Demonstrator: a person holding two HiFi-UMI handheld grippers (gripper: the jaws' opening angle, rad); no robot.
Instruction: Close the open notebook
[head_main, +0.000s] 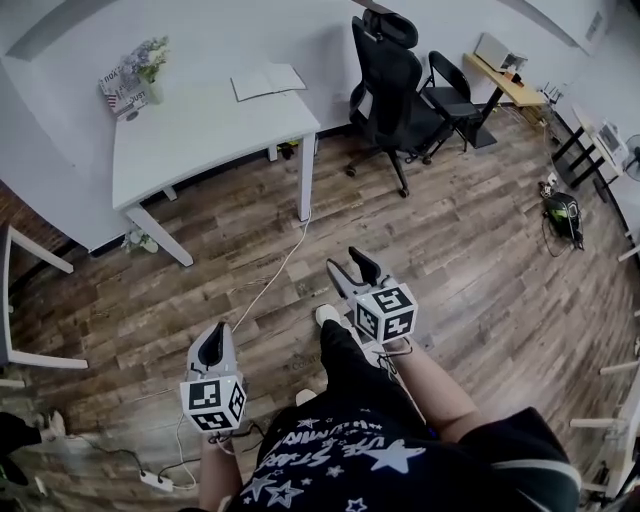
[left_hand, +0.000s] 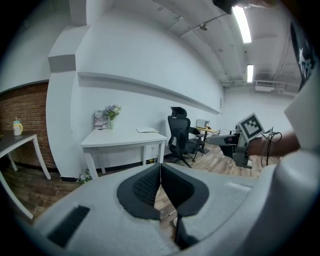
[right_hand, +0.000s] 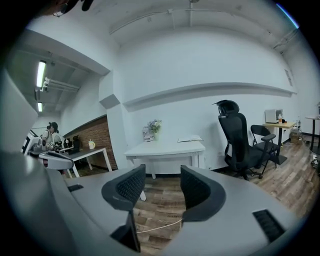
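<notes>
The open notebook (head_main: 268, 80) lies flat at the far right of a white table (head_main: 200, 140), several steps away from me across the wooden floor. It also shows small in the left gripper view as the notebook (left_hand: 147, 130) and in the right gripper view as the notebook (right_hand: 190, 139). My left gripper (head_main: 212, 342) hangs low at the left, its pads closed together with nothing between them (left_hand: 160, 172). My right gripper (head_main: 350, 268) is held ahead of my body, jaws apart and empty (right_hand: 162, 186). Both point toward the table.
A vase of flowers (head_main: 150, 68) and a printed box stand at the table's far left. A black office chair (head_main: 385, 80) and a folding chair (head_main: 450, 95) stand to the table's right. A white cable (head_main: 270, 280) runs over the floor to a power strip (head_main: 155, 481).
</notes>
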